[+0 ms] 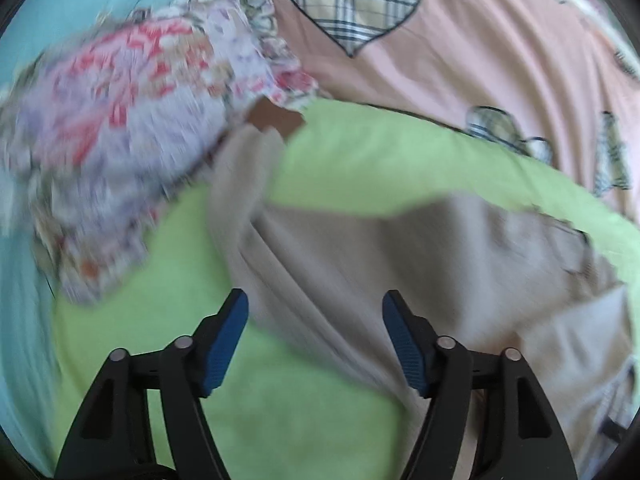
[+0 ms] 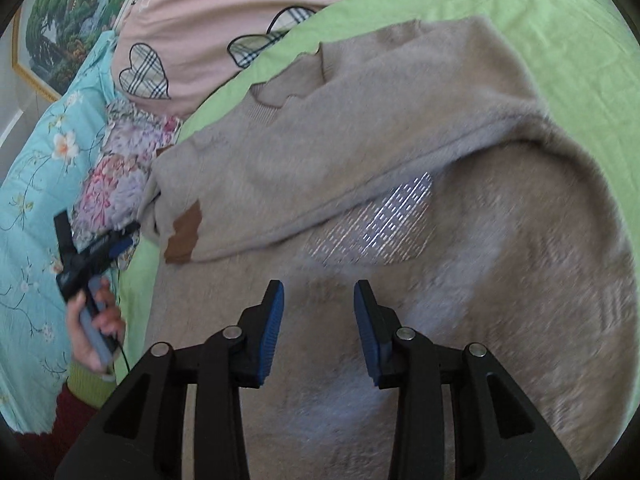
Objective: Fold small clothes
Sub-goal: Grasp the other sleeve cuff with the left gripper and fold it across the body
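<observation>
beige sweater (image 2: 360, 152) lies across the frame centre on green sheet (image 2: 560, 40), one sleeve folded over its body. right gripper (image 2: 319, 300) jaws apart, empty above the knit. left gripper (image 1: 316, 308) jaws wide, nothing between them.

Both grippers same build: black plastic linkage arms, matte, with triangular cut-outs in the outer arms and round silver pivot pins, two per side. Left gripper (image 1: 315, 304) and right gripper (image 2: 319, 296) each carry blue ribbed pads (image 2: 272, 332) on the inner finger faces. From the right wrist view, the left unit has a grey-blue handle (image 2: 96, 332), a thin black cable (image 2: 122, 354) trailing off it, yellow-green cuff (image 2: 86, 384) over dark red sleeve (image 2: 60, 424).
</observation>
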